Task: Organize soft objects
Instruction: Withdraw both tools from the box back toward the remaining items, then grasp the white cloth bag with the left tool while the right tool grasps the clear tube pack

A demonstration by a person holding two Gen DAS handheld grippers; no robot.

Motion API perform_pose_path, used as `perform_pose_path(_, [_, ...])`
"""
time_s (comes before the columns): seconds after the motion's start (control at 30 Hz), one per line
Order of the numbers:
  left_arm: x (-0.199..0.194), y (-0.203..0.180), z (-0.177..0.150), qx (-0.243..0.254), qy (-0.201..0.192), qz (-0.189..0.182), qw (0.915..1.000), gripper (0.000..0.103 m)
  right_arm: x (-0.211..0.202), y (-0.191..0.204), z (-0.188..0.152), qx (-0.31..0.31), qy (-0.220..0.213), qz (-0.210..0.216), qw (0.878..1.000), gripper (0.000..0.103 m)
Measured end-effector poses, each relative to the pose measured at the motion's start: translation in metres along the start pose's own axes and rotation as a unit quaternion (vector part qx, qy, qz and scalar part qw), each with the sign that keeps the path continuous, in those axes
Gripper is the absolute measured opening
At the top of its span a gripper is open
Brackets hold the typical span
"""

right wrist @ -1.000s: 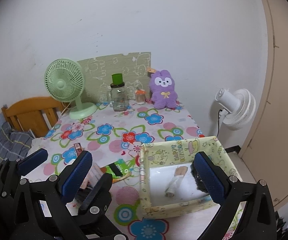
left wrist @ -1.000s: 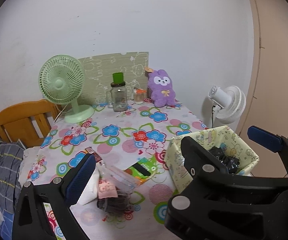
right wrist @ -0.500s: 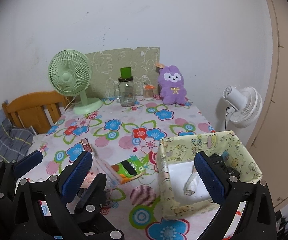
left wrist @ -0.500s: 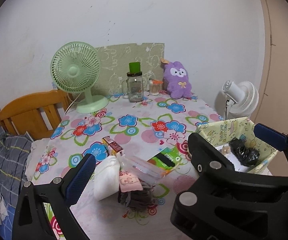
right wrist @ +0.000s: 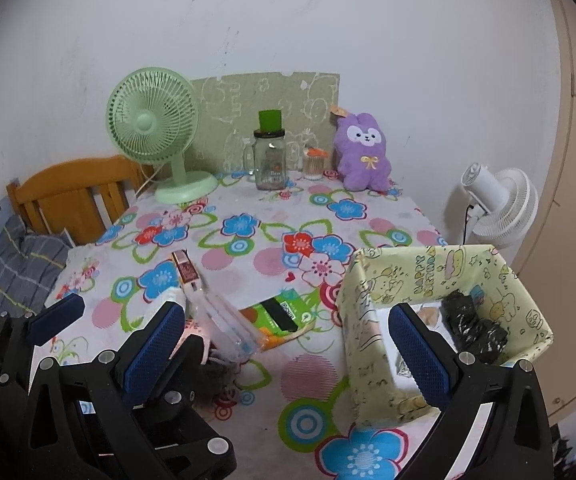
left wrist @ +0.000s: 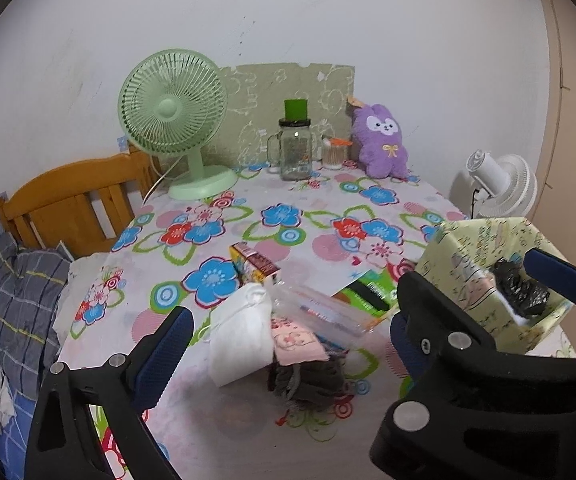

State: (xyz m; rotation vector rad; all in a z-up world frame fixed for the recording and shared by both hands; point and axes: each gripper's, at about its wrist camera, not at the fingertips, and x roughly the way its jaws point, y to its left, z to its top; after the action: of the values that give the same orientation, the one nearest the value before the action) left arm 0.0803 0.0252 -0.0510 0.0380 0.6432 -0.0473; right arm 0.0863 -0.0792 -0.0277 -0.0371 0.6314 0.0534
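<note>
A pile of soft things lies on the flowered table: a white folded cloth (left wrist: 244, 332), a pink patterned cloth (left wrist: 298, 340) and a dark grey cloth (left wrist: 308, 380). My left gripper (left wrist: 284, 352) is open and empty, hovering just before the pile. A yellow-green paper box (right wrist: 444, 280) stands at the right, holding a black crumpled item (right wrist: 474, 332); it also shows in the left wrist view (left wrist: 488, 240). My right gripper (right wrist: 284, 348) is open and empty, its right finger in front of the box. A purple plush rabbit (right wrist: 364, 152) sits at the back.
A clear plastic bag (left wrist: 320, 308), a green packet (right wrist: 284, 314) and a small red box (left wrist: 256, 266) lie by the pile. A green fan (left wrist: 176, 120), a glass jar (left wrist: 296, 148) and a small cup stand at the back. A white fan (right wrist: 500, 204) and a wooden bedframe (left wrist: 72, 200) flank the table.
Both grippers have swung left toward the pile of cloths. The box has slid to the right edge of the left wrist view. Both stay open.
</note>
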Motion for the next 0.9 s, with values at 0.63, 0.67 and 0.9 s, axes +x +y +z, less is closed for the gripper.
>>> perform_pose_path(0.63, [0.048, 0.032, -0.016, -0.035, 0.056, 0.019, 0.9976, 0.088, 0.053, 0.029, -0.011, -0.028, 0.041, 0.049, 0.998, 0.099])
perform_pose_path(0.67, [0.049, 0.032, -0.016, -0.035, 0.057, 0.021, 0.9975, 0.087, 0.055, 0.029, -0.011, -0.026, 0.041, 0.050, 0.998, 0.099])
perform_pose_path(0.9, [0.070, 0.039, -0.018, -0.046, 0.075, 0.026, 0.9957, 0.083, 0.079, 0.033, -0.013, -0.028, 0.066, 0.065, 0.995, 0.094])
